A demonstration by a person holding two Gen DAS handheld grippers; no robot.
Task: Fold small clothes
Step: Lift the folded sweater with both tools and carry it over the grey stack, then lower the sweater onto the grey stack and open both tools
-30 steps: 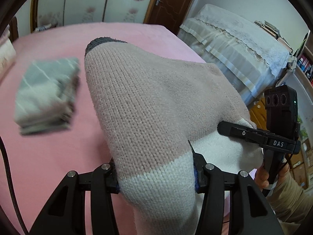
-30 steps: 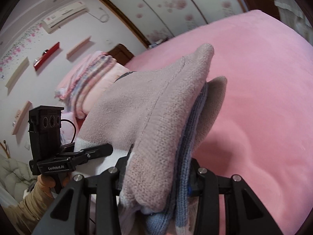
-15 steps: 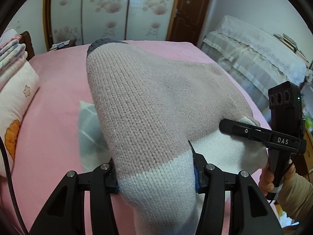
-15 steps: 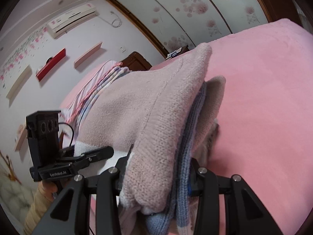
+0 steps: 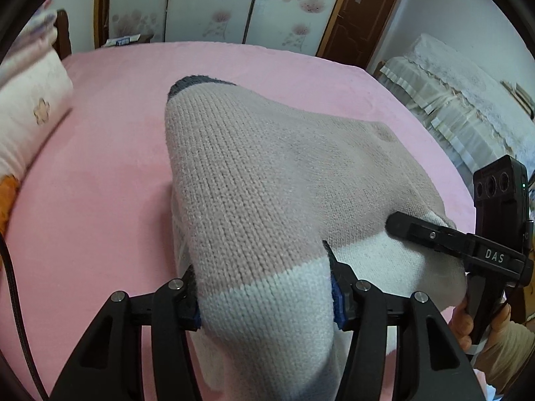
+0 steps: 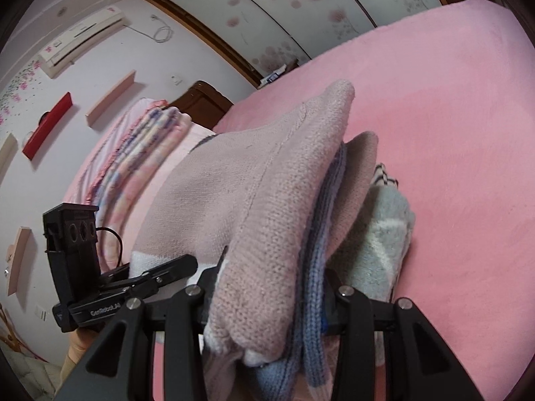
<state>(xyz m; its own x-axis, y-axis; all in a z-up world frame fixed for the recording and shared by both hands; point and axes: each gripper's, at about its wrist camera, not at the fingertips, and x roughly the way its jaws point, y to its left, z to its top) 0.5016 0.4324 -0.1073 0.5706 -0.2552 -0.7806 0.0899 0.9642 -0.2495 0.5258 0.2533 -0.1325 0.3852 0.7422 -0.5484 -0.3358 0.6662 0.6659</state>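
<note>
Both grippers have carried the folded knit sweater (image 5: 254,193) across the pink bed (image 5: 100,167), so it now hangs over the grey folded stack. From the left wrist, the left gripper (image 5: 264,297) has just eased its jaws wider, the sweater's white hem still between them, probably releasing. From the right wrist, the right gripper (image 6: 267,304) clamps the folded layers just above the grey stack (image 6: 378,244); floral wardrobe doors (image 6: 301,16) stand behind.

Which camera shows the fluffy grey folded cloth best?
The right wrist view: the grey cloth lies in plain sight on the pink bed, just beside the held sweater. In the left wrist view the sweater covers nearly all of it.
</note>
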